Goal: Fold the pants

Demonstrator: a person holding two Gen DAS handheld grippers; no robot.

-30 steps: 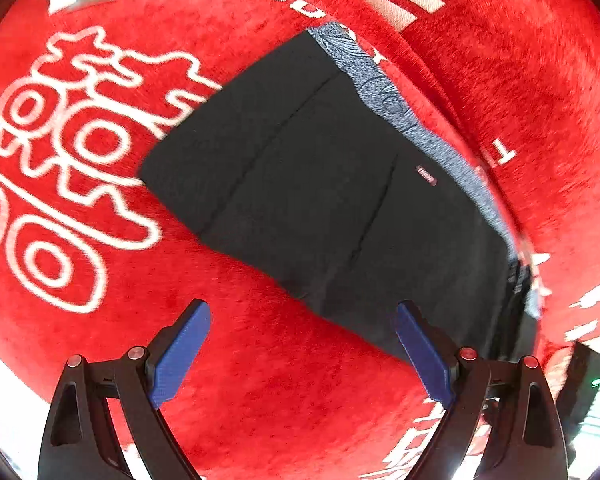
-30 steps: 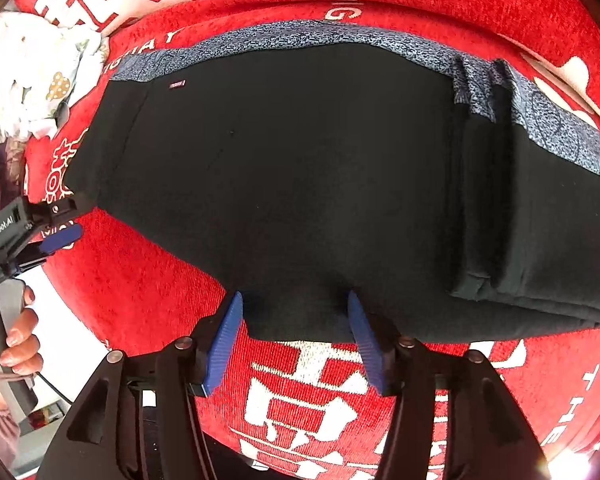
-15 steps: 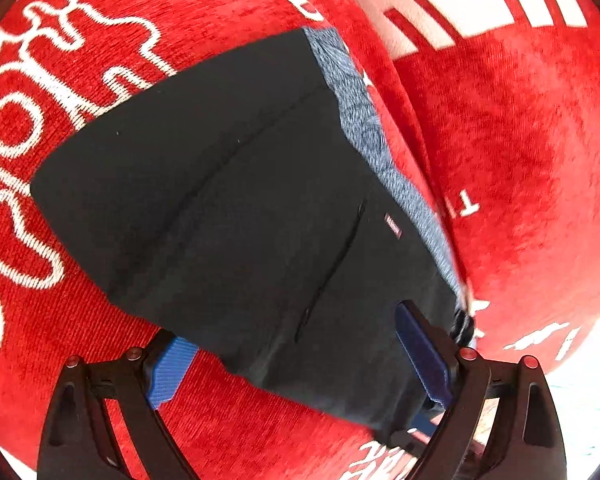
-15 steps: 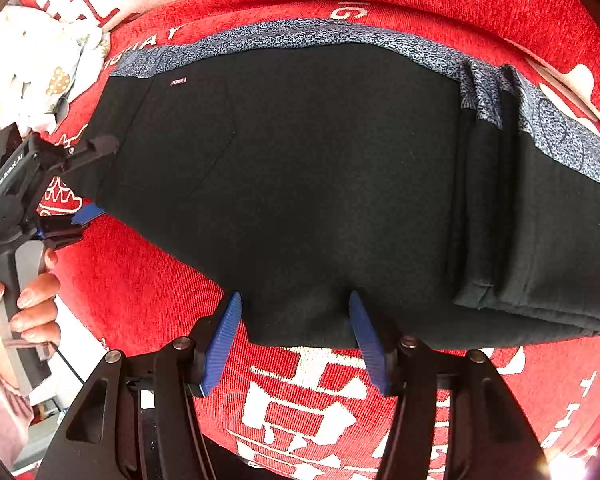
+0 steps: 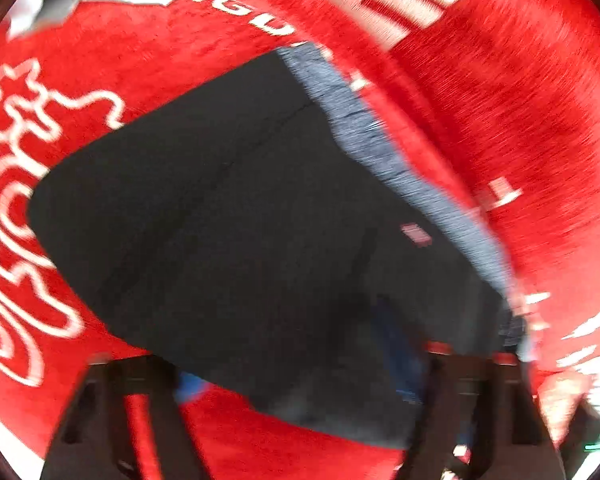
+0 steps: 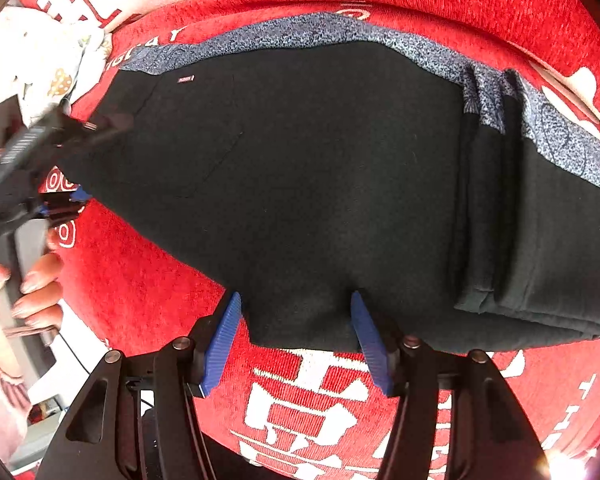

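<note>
Black pants (image 6: 320, 168) with a blue-grey speckled side stripe lie on a red cloth with white lettering; their legs are folded over at the right. My right gripper (image 6: 296, 336) is open, its blue pads astride the pants' near edge at the crotch. My left gripper (image 5: 300, 376) is open at the waist end; the black cloth (image 5: 240, 240) lies over the gap and hides the right pad. The left wrist view is blurred. The left gripper also shows in the right wrist view (image 6: 64, 200), held by a hand at the pants' left end.
The red cloth (image 6: 132, 276) covers the whole surface. A white patterned garment (image 6: 40, 60) lies at the far left beyond the waist. The surface's front edge and the floor show at the lower left of the right wrist view.
My left gripper has pushed farther in at the waist end, so the cloth now covers more of its jaws. My right gripper has stayed open at the crotch edge.
</note>
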